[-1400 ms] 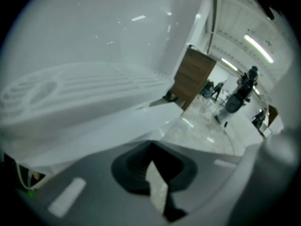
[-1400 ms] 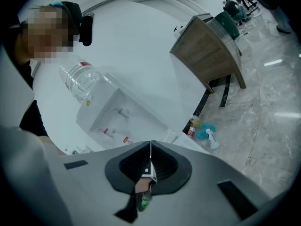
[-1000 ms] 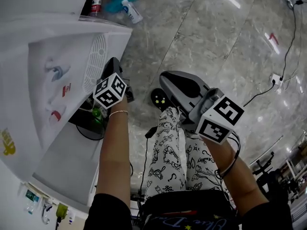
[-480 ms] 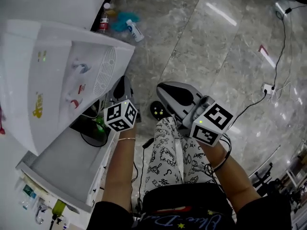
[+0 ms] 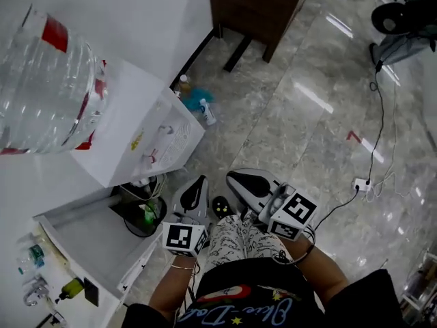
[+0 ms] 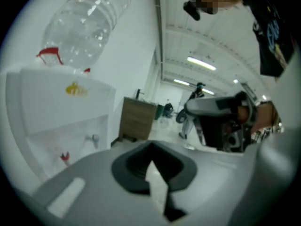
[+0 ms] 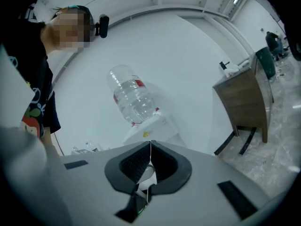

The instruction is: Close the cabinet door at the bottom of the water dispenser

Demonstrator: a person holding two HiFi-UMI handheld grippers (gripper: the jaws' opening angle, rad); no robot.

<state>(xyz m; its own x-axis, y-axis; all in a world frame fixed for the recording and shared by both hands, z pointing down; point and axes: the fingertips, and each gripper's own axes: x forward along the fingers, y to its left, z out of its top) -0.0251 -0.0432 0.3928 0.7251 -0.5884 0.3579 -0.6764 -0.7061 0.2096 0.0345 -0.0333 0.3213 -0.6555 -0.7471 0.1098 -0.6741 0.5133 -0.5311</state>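
The white water dispenser (image 5: 147, 139) stands at the left of the head view with a clear water bottle (image 5: 44, 87) on top. Its bottom cabinet door (image 5: 95, 241) hangs open toward me, and a dark compartment with a green item (image 5: 145, 214) shows behind it. My left gripper (image 5: 199, 181) is shut and empty, close to the right of that opening, touching nothing. My right gripper (image 5: 233, 177) is beside it, also shut and empty. The left gripper view shows its gripper (image 6: 151, 147) aimed past the dispenser (image 6: 61, 112). The right gripper view shows its gripper (image 7: 150, 142) aimed at the dispenser (image 7: 150, 132).
Small bottles (image 5: 205, 111) and a teal cloth (image 5: 191, 96) lie on the marble floor by the dispenser. A brown wooden cabinet (image 5: 263, 5) stands at the back. A power strip with a cable (image 5: 360, 183) lies to the right. Small bottles (image 5: 31, 258) sit on the door's inner shelf.
The head view has risen and pulled back, so the whole dispenser and bottle now show. Both grippers sit lower in the view, farther from the dispenser's front, still shut.
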